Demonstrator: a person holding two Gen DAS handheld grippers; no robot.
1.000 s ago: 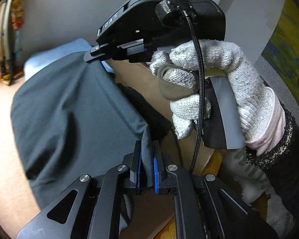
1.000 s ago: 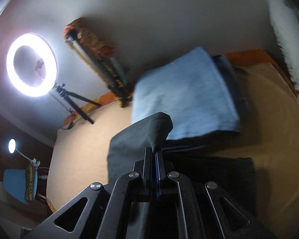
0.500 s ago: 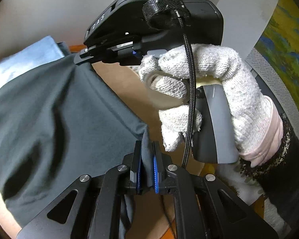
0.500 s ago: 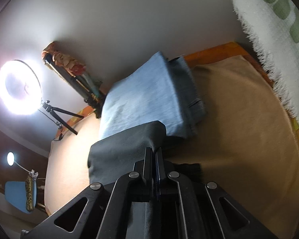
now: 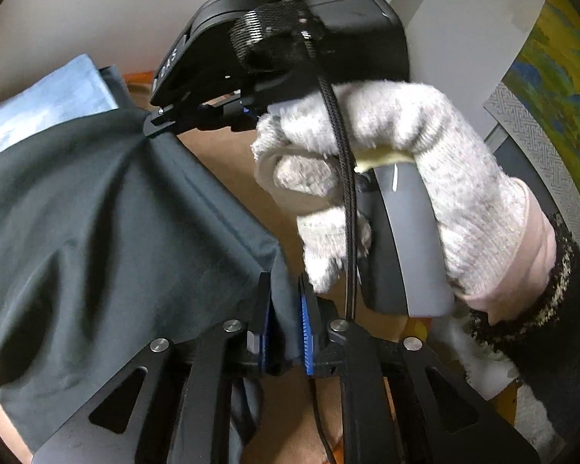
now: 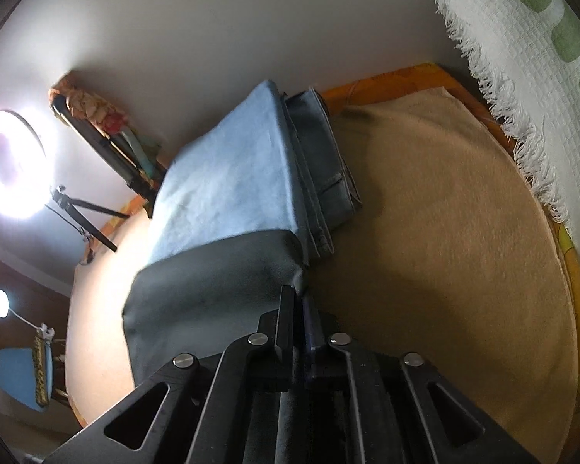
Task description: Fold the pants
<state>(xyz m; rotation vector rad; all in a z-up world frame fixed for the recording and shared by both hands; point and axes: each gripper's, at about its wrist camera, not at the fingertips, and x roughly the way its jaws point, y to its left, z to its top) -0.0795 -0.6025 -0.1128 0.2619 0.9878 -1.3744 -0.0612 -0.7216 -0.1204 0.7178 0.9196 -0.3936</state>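
Dark grey pants (image 5: 108, 239) hang stretched btwn both grippers, far edge draped onto a stack of folded light-blue jeans (image 6: 232, 178) at 12 o'clock; the stack sits on a tan blanket (image 6: 444, 232) covering the bed. Left gripper (image 5: 286, 324): jaws opening, blue pads a little apart, a bunched corner of pants fabric between them. Right gripper (image 6: 298, 317): jaws opening too, only a thin slit apart, pants edge caught in it; in left wrist view its tip meets the fabric at 11 o'clock, gripped by a person's hand in a white knit glove (image 5: 406, 178). Ring light on tripod (image 6: 7, 166) at 9 o'clock in right wrist view, white fringed cloth w/ green dots (image 6: 522, 58) at 2 o'clock.
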